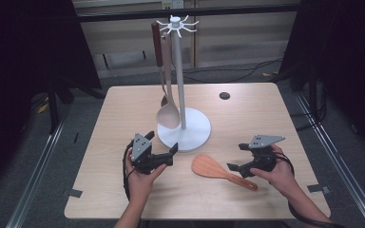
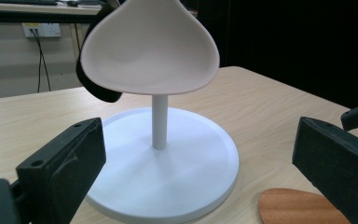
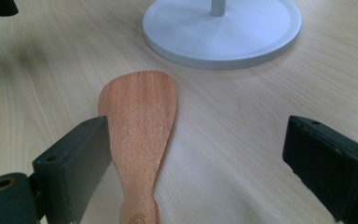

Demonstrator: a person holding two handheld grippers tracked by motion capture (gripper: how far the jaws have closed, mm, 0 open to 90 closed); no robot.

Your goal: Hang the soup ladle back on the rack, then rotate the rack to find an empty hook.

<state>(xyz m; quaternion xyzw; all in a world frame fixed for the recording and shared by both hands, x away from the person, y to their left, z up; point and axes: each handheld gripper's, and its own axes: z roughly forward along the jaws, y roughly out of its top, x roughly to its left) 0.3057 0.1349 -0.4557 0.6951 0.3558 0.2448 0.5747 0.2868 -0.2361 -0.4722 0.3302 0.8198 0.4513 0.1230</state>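
The wooden spatula is seen lying flat on the table near the front edge, its blade toward the left and its handle reaching right, under the right gripper. In the right gripper view the spatula is found between the jaws, which are spread wide and not pressed on it. To the left, the left gripper is held with its jaws apart and nothing between them, pointed at the white stand. Farther back, a pale spoon and a dark-handled ladle are hung from the stand's hooks.
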